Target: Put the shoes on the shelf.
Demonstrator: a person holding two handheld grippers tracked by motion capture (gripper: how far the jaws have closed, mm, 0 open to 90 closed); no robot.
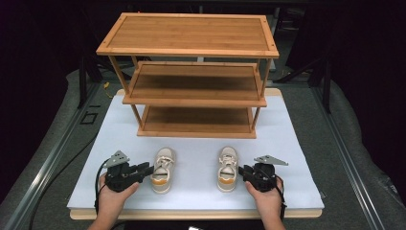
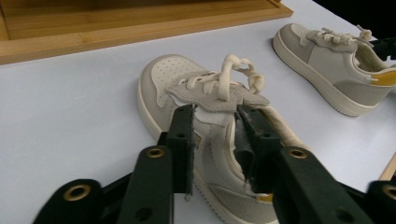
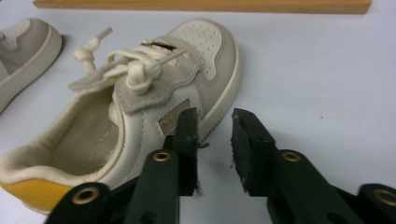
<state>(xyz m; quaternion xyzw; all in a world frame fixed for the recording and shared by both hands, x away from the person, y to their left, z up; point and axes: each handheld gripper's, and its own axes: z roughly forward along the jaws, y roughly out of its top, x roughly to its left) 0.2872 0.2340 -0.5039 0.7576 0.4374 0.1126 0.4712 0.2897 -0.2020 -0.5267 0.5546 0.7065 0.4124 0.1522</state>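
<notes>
High view: left gripper (image 1: pixel 146 168) is partly open at the left shoe's (image 1: pixel 163 170) outer side, its jaws straddling that side wall without pressing. Right gripper (image 1: pixel 242 170), partly open, sits beside the right shoe (image 1: pixel 228 168). Both beige shoes lie on the white board (image 1: pixel 196 191) before the shelf (image 1: pixel 191 72).

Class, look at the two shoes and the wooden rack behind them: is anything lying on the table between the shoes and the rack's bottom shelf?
Nothing visible does. Bare white table separates the left shoe and right shoe from the rack, and its bottom shelf looks empty.
</notes>
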